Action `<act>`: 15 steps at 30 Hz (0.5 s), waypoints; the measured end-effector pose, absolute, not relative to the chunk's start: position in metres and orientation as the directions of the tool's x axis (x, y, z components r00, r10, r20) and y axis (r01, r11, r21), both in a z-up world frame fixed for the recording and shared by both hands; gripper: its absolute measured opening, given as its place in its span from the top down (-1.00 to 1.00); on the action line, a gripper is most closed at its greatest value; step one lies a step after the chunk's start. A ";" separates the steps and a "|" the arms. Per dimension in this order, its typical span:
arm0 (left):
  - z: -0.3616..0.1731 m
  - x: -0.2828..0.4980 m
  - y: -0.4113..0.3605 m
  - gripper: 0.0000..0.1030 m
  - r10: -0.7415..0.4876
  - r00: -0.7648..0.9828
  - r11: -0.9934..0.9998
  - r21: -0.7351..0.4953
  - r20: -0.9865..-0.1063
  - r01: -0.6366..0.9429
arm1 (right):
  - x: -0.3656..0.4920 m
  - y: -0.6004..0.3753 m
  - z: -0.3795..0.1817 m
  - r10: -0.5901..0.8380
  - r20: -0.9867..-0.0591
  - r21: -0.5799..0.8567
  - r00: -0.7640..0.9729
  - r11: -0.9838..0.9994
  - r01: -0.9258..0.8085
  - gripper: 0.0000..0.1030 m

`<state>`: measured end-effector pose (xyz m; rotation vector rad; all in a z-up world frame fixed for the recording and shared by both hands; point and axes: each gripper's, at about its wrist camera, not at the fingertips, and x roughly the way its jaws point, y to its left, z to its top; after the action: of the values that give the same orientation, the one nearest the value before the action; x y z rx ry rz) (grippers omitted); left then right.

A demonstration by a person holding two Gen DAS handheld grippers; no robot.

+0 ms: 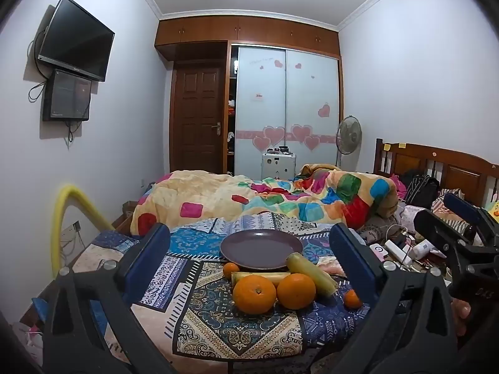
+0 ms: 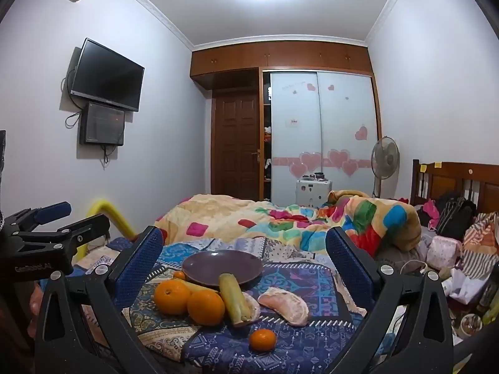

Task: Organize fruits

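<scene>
Oranges (image 1: 254, 294) lie untouched beside the plate (image 1: 261, 247); left gripper (image 1: 252, 249) and right gripper (image 2: 243, 255) gape wide, empty.

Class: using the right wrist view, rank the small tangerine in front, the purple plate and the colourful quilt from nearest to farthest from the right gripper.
1. Small tangerine: lowest in view, between the open right gripper's fingers.
2. Purple plate: behind the fruit pile, centre.
3. Colourful quilt: farthest, bunched across the bed behind the plate.
</scene>
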<state>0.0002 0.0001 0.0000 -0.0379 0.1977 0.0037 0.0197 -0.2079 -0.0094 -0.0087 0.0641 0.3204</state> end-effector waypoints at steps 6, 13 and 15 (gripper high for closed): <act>0.001 0.003 0.000 -1.00 -0.006 0.980 1.000 -0.027 -0.200 0.001 | 0.023 -0.209 -0.010 0.321 -0.069 0.005 0.945 0.947 -0.322 -1.00; 0.000 0.011 -0.004 -1.00 0.003 0.981 1.000 -0.026 -0.196 -0.008 | 0.024 -0.216 -0.018 0.328 -0.068 0.009 0.942 0.945 -0.328 -1.00; 0.001 0.013 -0.005 -1.00 0.007 0.980 1.000 -0.021 -0.198 -0.011 | 0.022 -0.216 -0.019 0.329 -0.066 0.009 0.942 0.944 -0.330 -1.00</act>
<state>0.0129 -0.0054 0.0005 -0.0220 0.1990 0.0091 0.0217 -0.2161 -0.0189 -0.0024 0.0668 0.3361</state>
